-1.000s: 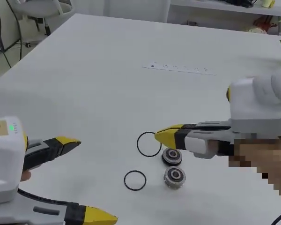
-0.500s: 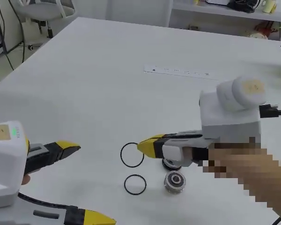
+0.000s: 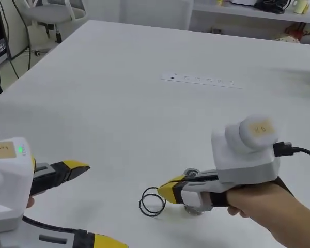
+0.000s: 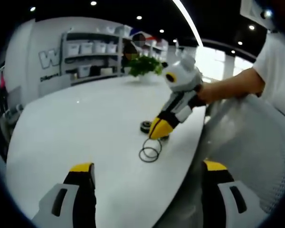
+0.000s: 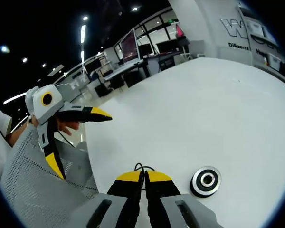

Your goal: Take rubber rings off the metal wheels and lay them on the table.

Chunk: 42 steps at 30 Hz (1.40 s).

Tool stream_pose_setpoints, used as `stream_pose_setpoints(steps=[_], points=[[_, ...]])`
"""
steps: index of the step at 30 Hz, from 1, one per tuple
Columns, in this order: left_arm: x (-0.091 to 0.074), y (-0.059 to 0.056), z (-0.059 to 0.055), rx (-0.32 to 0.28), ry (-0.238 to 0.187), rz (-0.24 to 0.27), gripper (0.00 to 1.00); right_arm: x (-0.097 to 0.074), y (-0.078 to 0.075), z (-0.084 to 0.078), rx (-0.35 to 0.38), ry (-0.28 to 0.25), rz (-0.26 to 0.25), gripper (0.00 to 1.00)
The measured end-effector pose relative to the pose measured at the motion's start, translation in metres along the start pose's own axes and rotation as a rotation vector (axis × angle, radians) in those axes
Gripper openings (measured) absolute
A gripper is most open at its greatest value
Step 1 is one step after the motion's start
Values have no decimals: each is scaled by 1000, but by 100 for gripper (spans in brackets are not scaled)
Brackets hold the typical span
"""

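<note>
Two rings lie overlapped, flat, dead ahead of the right gripper tips. Jaws pressed together; pinching one? Can't tell. The left gripper gapes wide, well apart.

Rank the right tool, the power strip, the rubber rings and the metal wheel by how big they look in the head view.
1. right tool, nearest the camera.
2. power strip, long but thin and far off.
3. rubber rings.
4. metal wheel, mostly hidden behind the tool, so its rank is unsure.

Bright, even overhead light; faint shadows; fisheye edges warp.
</note>
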State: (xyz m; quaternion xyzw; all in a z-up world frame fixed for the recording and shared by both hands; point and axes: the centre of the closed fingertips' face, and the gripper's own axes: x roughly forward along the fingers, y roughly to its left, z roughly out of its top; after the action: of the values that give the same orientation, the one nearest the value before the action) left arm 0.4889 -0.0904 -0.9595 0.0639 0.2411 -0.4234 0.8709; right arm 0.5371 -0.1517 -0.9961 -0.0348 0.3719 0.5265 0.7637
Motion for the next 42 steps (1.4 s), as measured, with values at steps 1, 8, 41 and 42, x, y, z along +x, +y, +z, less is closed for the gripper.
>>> stream_pose_setpoints(steps=[1, 8, 41, 42], points=[[0, 0, 0, -3, 0, 1, 94, 0, -2, -2, 2, 5, -4, 0], [0, 0, -2, -14, 6, 3, 93, 3, -7, -10, -7, 33, -25, 2], [3, -7, 4, 62, 41, -50, 93, -26, -21, 23, -26, -104, -28, 16], [4, -7, 6, 63, 46, -55, 93, -29, -21, 26, -36, -119, -28, 17]])
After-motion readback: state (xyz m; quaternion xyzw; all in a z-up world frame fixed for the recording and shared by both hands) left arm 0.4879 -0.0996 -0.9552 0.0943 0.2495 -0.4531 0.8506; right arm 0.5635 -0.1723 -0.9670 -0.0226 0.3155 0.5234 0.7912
